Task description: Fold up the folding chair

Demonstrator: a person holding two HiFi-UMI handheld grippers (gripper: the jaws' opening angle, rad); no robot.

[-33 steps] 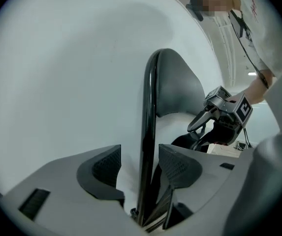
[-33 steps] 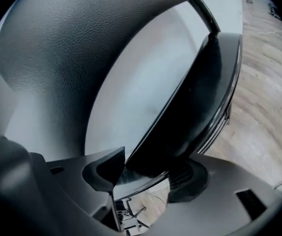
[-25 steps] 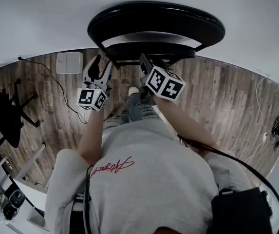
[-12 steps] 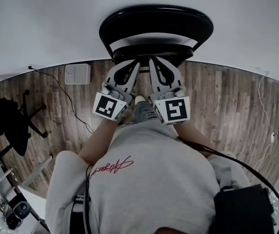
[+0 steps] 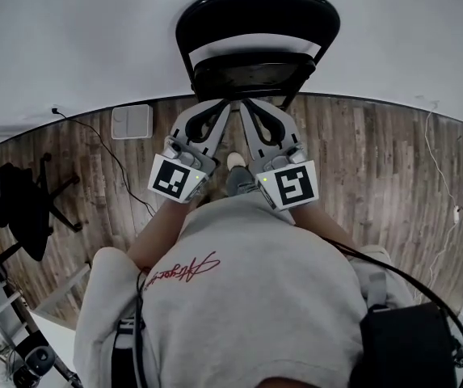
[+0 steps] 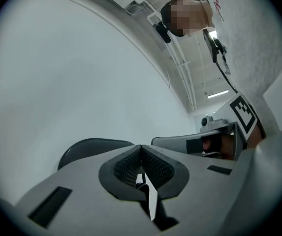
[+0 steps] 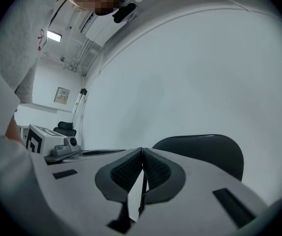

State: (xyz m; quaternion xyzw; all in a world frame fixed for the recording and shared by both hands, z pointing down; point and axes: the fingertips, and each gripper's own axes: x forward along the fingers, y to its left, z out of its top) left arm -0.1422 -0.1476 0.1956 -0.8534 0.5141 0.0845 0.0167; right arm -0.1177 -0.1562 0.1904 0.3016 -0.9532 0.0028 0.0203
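Observation:
The black folding chair (image 5: 257, 10) stands against the white wall, its seat (image 5: 251, 75) showing below the curved backrest. My left gripper (image 5: 226, 106) and right gripper (image 5: 244, 104) are held side by side, pointing at the seat's front edge, tips just short of it. Both are shut with pads together and nothing between them. In the left gripper view the left gripper (image 6: 141, 147) faces the wall, with the backrest (image 6: 89, 149) behind its left jaw and the right gripper's body (image 6: 214, 140) beside it. In the right gripper view the backrest (image 7: 204, 149) rises behind the right gripper (image 7: 142, 150).
A wooden floor (image 5: 376, 160) meets the white wall (image 5: 69, 39). A black office chair (image 5: 13, 204) stands at the left, and a white flat box (image 5: 130, 122) with a cable lies near the wall. The person's shoe (image 5: 235, 162) is below the grippers.
Both grippers have risen from low by the seat and come together side by side, and their jaws have shut. The chair now looks narrower and further off.

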